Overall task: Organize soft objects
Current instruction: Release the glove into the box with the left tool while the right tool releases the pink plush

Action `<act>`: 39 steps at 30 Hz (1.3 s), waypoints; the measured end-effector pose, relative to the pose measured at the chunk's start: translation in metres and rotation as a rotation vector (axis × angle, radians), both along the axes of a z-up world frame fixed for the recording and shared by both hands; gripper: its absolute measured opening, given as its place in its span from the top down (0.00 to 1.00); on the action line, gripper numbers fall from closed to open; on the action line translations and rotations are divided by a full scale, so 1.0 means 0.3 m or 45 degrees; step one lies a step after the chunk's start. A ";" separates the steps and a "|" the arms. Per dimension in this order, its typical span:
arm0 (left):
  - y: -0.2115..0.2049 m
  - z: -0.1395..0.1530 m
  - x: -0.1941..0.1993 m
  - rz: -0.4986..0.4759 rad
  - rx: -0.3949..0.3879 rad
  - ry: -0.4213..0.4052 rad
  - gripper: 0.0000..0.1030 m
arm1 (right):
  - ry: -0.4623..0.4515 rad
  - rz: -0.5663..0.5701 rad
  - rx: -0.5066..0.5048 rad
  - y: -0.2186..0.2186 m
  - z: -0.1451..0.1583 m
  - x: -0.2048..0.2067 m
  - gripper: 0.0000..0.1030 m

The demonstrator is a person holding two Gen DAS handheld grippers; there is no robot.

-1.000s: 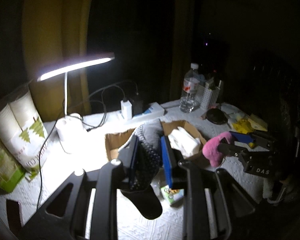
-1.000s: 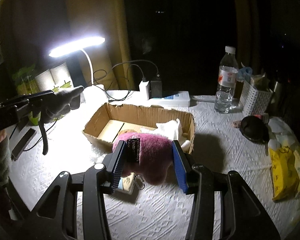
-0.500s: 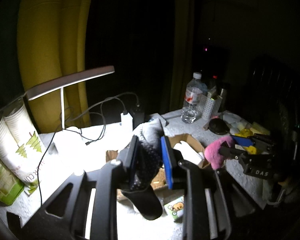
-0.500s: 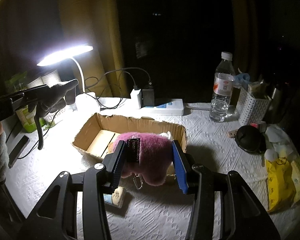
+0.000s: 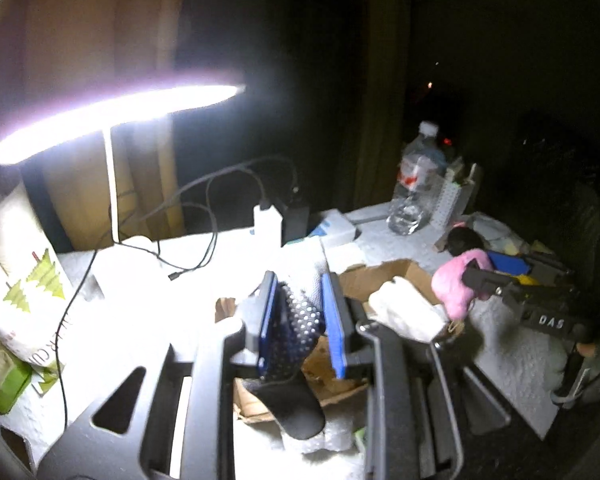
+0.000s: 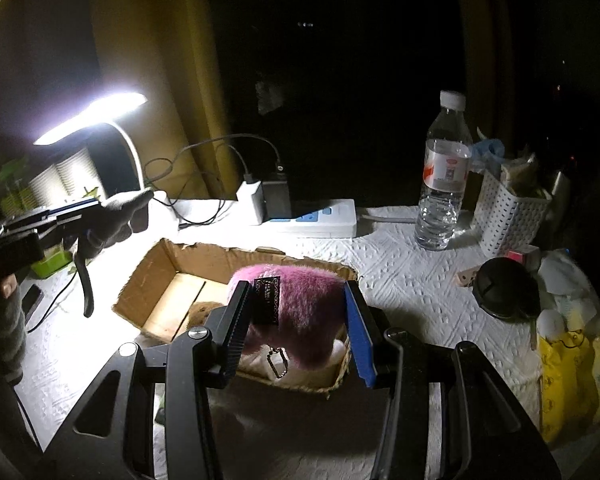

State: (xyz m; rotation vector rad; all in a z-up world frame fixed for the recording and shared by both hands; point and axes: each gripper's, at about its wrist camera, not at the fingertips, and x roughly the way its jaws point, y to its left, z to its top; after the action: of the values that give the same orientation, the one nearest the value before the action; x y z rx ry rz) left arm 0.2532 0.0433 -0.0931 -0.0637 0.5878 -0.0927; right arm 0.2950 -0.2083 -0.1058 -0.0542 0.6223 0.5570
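risk, pink toy: right gripper is clamped on the fluffy pink plush toy above the near right corner of the cardboard box; likely failure is letting go too near the near wall, so it catches the rim and tips out onto the table
risk, chain: the toy's metal chain dangles under the jaws; could snag the box edge or the white plush already lying inside
risk, glove: left gripper is closed tight on the dotted knit glove; its dark cuff hangs limp below the pads and may drape over the left end wall rather than drop in
risk, clutter: lamp and charger cables stand along the table's far edge behind the box; a wide swing could hook a cable
risk, visibility: lamp glare washes out the table's left side in the left wrist view; depth is hard to judge there
look, toy: magenta fur, squashed between the pads, dark tag on its left side
look, glove: grey knit, dark grip dots, tip pointing away from the gripper
look, box: open top, torn rim, brown item at its near wall, room left at the left end
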 end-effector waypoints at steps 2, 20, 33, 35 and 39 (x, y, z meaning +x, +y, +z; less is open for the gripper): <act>0.011 -0.028 0.024 0.007 -0.010 0.023 0.77 | 0.018 0.001 -0.003 0.007 -0.020 0.031 0.53; 0.048 -0.262 0.181 0.014 -0.042 0.221 0.77 | 0.129 0.049 -0.028 0.134 -0.141 0.207 0.53; 0.046 -0.350 0.223 0.015 -0.059 0.310 0.74 | 0.185 0.050 -0.087 0.213 -0.216 0.269 0.53; 0.042 -0.352 0.222 0.018 -0.048 0.310 0.74 | 0.188 0.046 -0.111 0.222 -0.228 0.271 0.53; 0.042 -0.349 0.224 0.019 -0.060 0.317 0.73 | 0.179 0.031 -0.158 0.240 -0.245 0.274 0.53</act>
State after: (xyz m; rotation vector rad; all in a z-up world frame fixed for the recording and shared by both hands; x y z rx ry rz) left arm 0.3204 0.0560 -0.1977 -0.1267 0.8339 -0.0850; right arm 0.3771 -0.1364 -0.1794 -0.1408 0.7937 0.5483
